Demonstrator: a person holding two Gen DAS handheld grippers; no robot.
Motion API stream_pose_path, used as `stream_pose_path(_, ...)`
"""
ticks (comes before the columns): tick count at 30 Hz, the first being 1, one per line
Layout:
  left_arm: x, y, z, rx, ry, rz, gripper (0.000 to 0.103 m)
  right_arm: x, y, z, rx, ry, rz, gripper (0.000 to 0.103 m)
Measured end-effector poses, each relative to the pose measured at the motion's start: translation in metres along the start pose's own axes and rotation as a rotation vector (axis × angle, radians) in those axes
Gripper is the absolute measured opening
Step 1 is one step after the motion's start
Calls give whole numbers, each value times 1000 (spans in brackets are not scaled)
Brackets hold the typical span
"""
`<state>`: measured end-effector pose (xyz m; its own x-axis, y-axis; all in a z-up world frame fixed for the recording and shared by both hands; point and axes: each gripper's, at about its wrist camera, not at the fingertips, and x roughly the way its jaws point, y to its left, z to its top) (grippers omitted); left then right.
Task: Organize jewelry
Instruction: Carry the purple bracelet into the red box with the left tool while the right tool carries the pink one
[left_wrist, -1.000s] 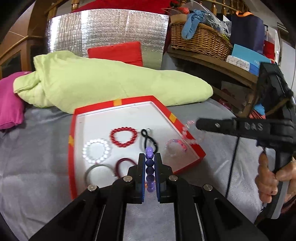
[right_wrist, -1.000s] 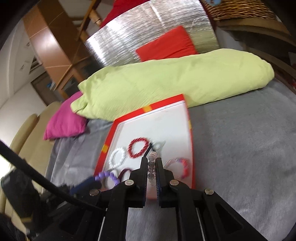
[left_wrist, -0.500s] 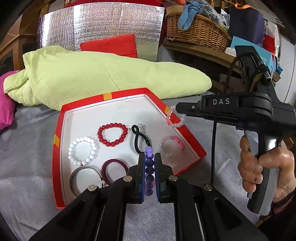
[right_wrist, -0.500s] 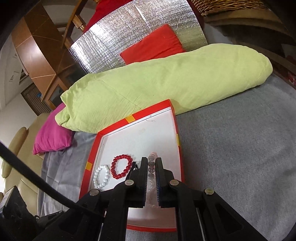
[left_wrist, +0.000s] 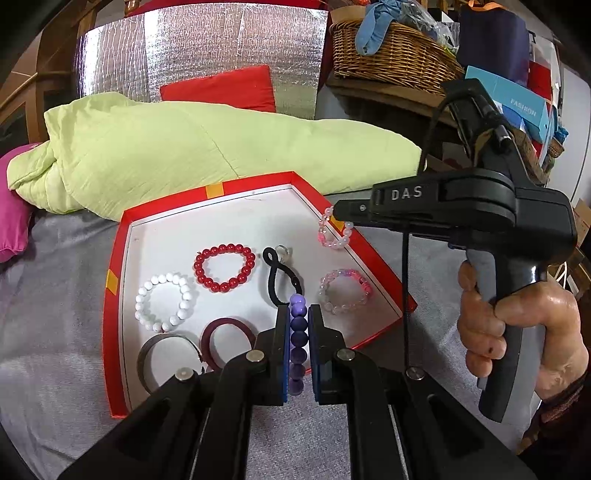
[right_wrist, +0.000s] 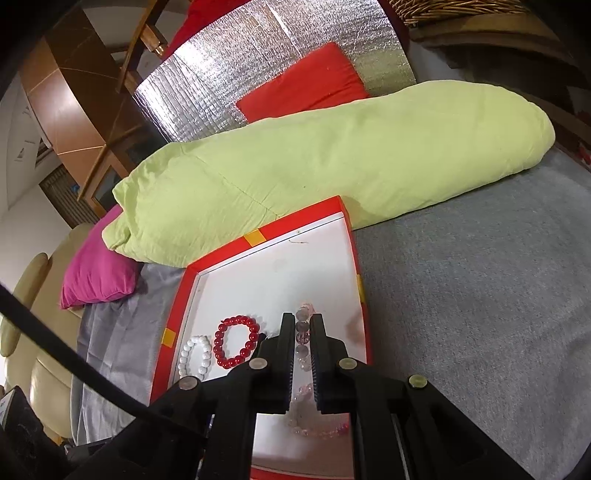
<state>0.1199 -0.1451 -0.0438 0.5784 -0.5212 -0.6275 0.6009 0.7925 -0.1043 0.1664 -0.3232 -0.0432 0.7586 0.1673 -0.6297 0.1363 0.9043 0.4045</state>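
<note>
A red tray with a white floor (left_wrist: 118, 258) (right_wrist: 347, 236) lies on the grey cover. In it lie a red bead bracelet (left_wrist: 224, 267) (right_wrist: 236, 341), a white bead bracelet (left_wrist: 164, 302) (right_wrist: 194, 356), a black cord (left_wrist: 280, 280), a pink bead bracelet (left_wrist: 345, 291) (right_wrist: 317, 430), a maroon bangle (left_wrist: 227, 341) and a grey bangle (left_wrist: 166, 356). My left gripper (left_wrist: 298, 314) is shut on a purple bead bracelet (left_wrist: 298, 343) over the tray's near edge. My right gripper (right_wrist: 303, 321) (left_wrist: 332, 212) is shut on a pale pink bead bracelet (left_wrist: 334, 232) (right_wrist: 303, 336), held above the tray's right rim.
A green duvet (left_wrist: 221, 147) (right_wrist: 332, 155) lies behind the tray, with a red cushion (left_wrist: 221, 88), a foil sheet (left_wrist: 207, 48) and a magenta pillow (right_wrist: 99, 273). A wicker basket (left_wrist: 391, 55) and boxes stand on a shelf at the right.
My right gripper has carried the pale pink bracelet from off the tray's right side in over its right rim. My left gripper still holds the purple bracelet in the same spot.
</note>
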Motion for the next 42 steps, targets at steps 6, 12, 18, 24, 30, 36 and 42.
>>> stream_pose_path(6, 7, -4, 1, -5, 11, 2, 10, 8, -1, 3, 9, 3, 1, 9)
stream_pose_path(12, 13, -6, 1, -9, 18, -1, 10, 15, -4, 6, 29, 5, 4, 9)
stream_pose_path(18, 18, -8, 1, -11, 29, -4, 10, 23, -4, 9, 42, 12, 5, 9)
stream_pose_path(24, 23, -7, 0, -15, 40, -3, 10, 32, -5, 11, 52, 23, -3, 9)
stream_pose_path(30, 27, -6, -1, -13, 52, 6, 10, 37, -8, 11, 63, 24, -3, 9)
stream_pose_path(36, 32, -3, -3, -15, 72, 24, 10, 45, -11, 9, 71, 42, -21, 9)
stream_pose_path(42, 36, 1, -3, -29, 81, 29, 10, 44, -12, 9, 66, 39, -31, 9)
